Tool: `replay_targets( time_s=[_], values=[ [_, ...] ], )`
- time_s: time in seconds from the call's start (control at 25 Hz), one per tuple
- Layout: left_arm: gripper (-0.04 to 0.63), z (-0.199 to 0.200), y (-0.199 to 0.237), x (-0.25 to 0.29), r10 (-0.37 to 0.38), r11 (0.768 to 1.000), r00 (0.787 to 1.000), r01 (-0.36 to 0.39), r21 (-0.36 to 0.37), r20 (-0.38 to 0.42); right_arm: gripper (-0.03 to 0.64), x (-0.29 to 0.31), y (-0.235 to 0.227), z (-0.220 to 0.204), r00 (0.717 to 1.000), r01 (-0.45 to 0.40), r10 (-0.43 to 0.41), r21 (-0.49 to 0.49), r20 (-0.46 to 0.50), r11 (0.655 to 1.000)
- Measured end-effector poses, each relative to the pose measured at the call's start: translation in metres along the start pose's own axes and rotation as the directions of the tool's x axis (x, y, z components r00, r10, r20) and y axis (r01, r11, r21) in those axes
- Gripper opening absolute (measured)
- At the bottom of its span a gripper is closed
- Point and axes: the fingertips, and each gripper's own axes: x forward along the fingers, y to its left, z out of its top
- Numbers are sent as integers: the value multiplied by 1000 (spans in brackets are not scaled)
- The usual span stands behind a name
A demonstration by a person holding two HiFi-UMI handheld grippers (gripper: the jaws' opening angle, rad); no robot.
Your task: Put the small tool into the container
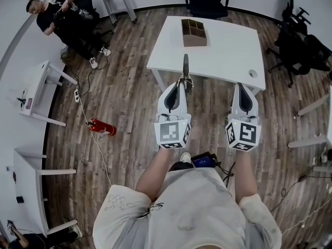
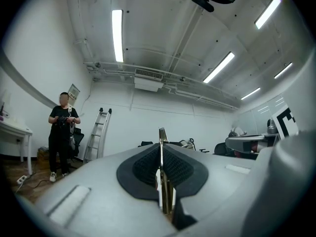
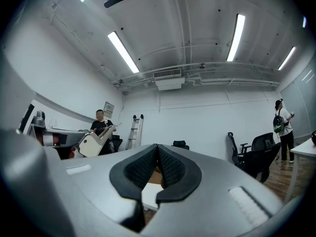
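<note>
**Small tool clamped in the left gripper, held over the table's near edge.**

The tool is slim and metallic. It looks brassy where it shows edge-on between the dark ribbed pads, and its narrow end sticks out past the fingertips. The left jaws are closed on it. The brown, partitioned container stands at the far edge of the white table, well apart from the tool. The right gripper hangs beside the left one at the near edge, its jaws pressed together with nothing between them.
</note>
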Motion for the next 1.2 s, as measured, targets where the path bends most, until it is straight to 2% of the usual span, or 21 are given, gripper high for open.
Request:
replay_targets(
  time_s=[0.08,0.24,0.44,0.68,0.92,1.2],
  values=[
    [23,-9,32,41,-3,1000,1000,3,-2,3,5,52,10,-10,1000,-1,1,-1,2,1000],
    [23,-17,142,100,-10,1000,1000,11,-15,5,5,158,82,-23,1000,-2,2,-7,-2,1000],
    [21,-34,246,197,-26,999,1000,26,-28,6,5,292,130,-45,1000,5,-5,-11,-7,1000],
    [21,-56,342,285,-49,998,999,49,-38,11,5,410,175,-70,1000,22,-23,-28,-9,999],
    [21,-90,394,353,-45,998,999,46,-51,11,5,490,182,-106,999,30,-31,-39,-26,999],
    [21,-129,376,489,-18,999,1000,19,-49,11,5,607,98,-140,1000,3,-4,-33,-15,999]
  ],
)
